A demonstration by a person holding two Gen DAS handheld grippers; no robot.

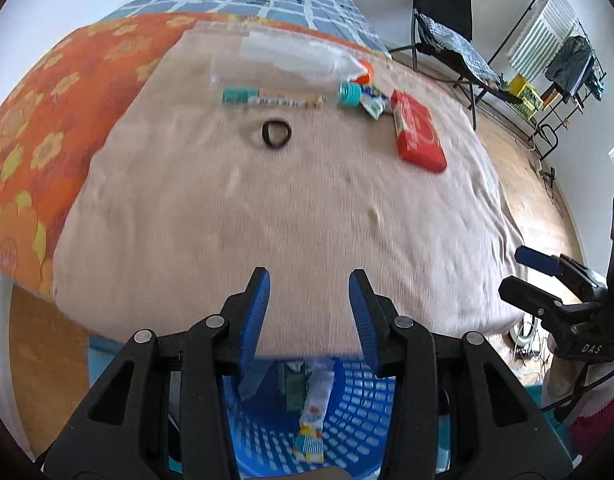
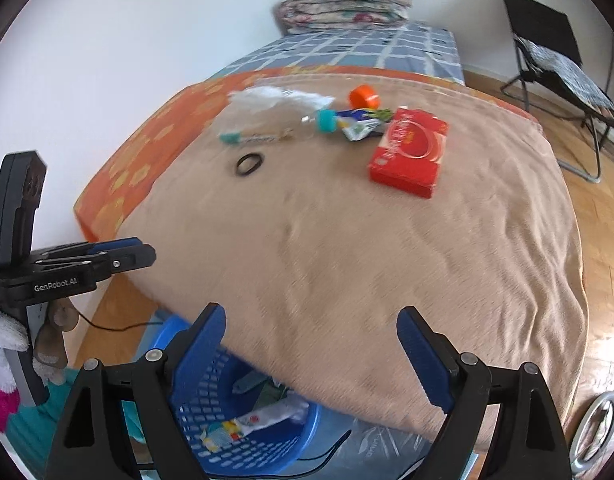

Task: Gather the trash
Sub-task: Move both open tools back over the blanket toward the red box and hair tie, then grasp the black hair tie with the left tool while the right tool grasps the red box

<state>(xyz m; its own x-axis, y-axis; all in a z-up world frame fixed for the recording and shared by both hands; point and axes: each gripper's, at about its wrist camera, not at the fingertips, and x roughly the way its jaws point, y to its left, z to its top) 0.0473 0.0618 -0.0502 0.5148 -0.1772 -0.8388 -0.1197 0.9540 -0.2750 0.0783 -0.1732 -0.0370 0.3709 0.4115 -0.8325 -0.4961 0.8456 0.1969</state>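
Both the left gripper [image 1: 309, 312] and right gripper [image 2: 311, 354] are hanging open and empty over the blue plastic basket [image 2: 243, 432], waiting for trash.

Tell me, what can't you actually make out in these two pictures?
- Blue plastic basket: in the left wrist view the gripper's black frame and the beige blanket cover most of it.
- Wrappers inside the basket: too blurred to read, right wrist view.
- Red flat box: lettering smeared by blur.
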